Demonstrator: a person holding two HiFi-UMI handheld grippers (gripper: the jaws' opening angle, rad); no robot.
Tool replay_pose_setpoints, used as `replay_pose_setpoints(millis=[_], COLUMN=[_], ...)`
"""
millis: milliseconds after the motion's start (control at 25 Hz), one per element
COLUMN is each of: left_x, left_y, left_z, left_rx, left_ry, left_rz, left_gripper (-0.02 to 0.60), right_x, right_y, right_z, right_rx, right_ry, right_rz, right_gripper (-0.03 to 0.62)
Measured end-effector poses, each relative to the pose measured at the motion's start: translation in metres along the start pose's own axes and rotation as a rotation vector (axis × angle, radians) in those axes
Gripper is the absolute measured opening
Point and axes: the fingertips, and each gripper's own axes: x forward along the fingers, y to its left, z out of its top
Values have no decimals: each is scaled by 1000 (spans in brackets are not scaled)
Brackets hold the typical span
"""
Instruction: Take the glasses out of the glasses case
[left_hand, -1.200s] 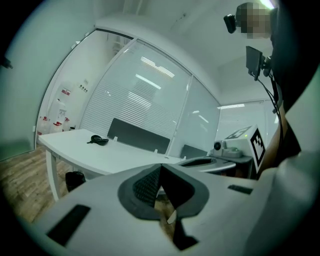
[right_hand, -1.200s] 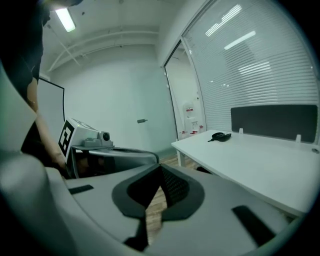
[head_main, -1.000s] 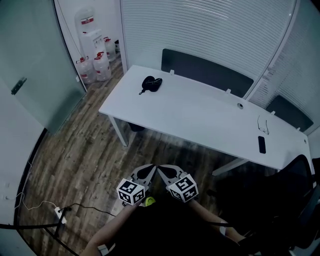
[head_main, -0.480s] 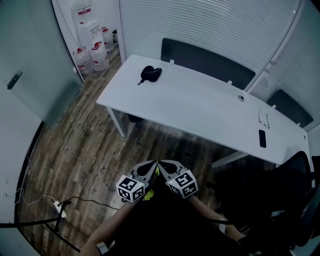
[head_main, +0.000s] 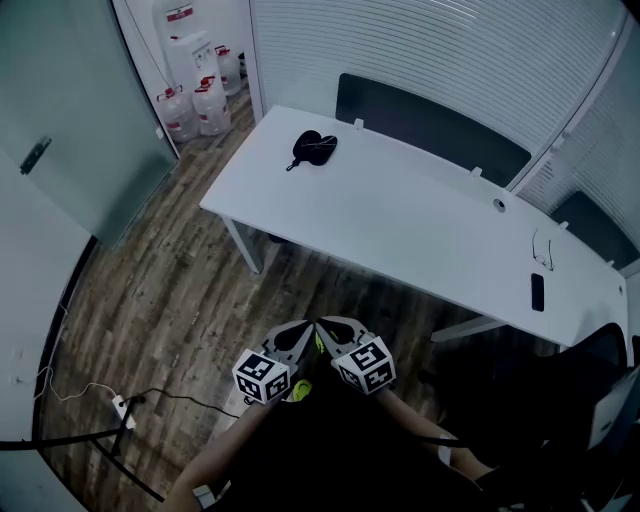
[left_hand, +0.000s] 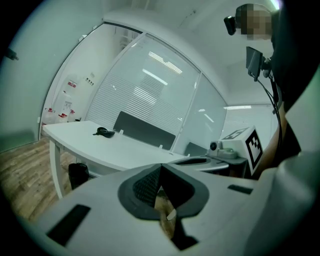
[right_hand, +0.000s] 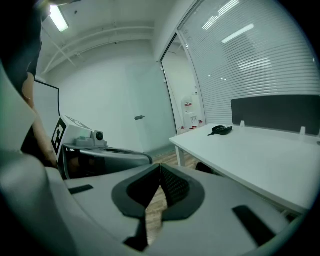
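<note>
A black glasses case lies near the far left end of the white table; it also shows small in the left gripper view and the right gripper view. A thin-framed pair of glasses rests on the table's right part, beside a dark phone. My left gripper and right gripper hang side by side over the wooden floor, well short of the table. Both are shut with nothing between their jaws, tips meeting at the left gripper and the right gripper.
Dark partition panels line the table's far edge. Water bottles and a dispenser stand in the far left corner by a glass door. A power strip with cable lies on the floor at left. A black chair is at right.
The head view has shifted, so the table and case sit a little further right in the picture. Both grippers hold the same spot, still shut.
</note>
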Motion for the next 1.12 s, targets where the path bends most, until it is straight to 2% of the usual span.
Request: replay_pose_setpoints(millis=[640, 1120], left_x=[73, 116], left_y=[54, 96], left_z=[37, 64], left_rx=[-58, -73], left_ry=[7, -1], left_rz=[32, 83], left_gripper=[6, 6], right_x=[44, 80], right_y=[-81, -129], right_z=[37, 66], right_rx=[28, 5], right_ry=[14, 27], right_rz=[8, 64], right_gripper=[16, 17])
